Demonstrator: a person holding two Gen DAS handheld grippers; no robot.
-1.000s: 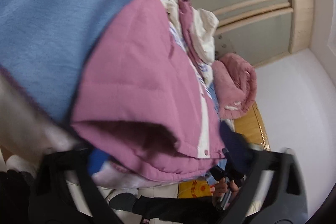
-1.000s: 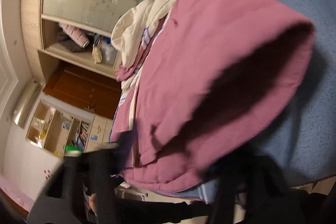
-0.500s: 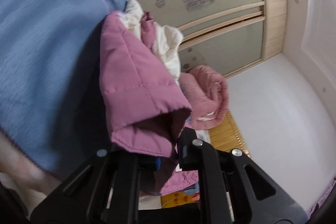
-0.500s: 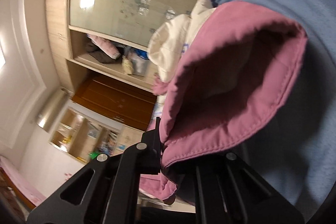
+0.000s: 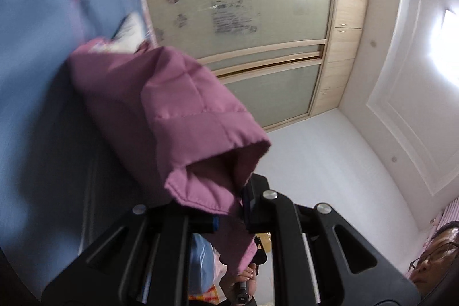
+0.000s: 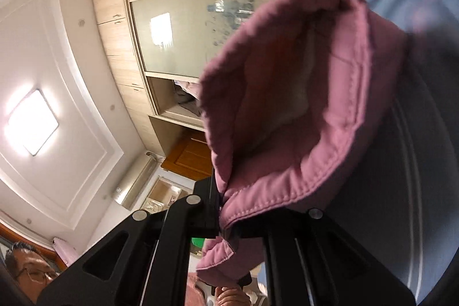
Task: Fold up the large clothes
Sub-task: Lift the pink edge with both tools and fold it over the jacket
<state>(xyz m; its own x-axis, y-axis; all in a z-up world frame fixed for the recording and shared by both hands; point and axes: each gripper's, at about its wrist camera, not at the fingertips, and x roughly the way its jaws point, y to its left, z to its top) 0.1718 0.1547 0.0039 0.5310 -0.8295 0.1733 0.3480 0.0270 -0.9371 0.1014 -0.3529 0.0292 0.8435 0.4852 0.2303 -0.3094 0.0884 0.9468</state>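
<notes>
Frosted wardrobe doors (image 5: pixel 243 5) fill the wall behind, blue bedding (image 5: pixel 37 76) to the side. Left gripper (image 5: pixel 229 215) clenches one pink jacket (image 5: pixel 172 111) cuff, right gripper (image 6: pixel 222 215) clenches the other, both lifted off the bed. Looks like the spreading step; next, pull the sleeves apart and lay the jacket flat.

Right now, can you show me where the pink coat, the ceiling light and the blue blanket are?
Pink coat (image 5: pixel 183 116), left wrist view, on the quilted sleeve.
Ceiling light (image 6: pixel 31 122), right wrist view, on the middle of the bright square.
Blue blanket (image 5: pixel 37 48), left wrist view, on its flat cloth.
</notes>
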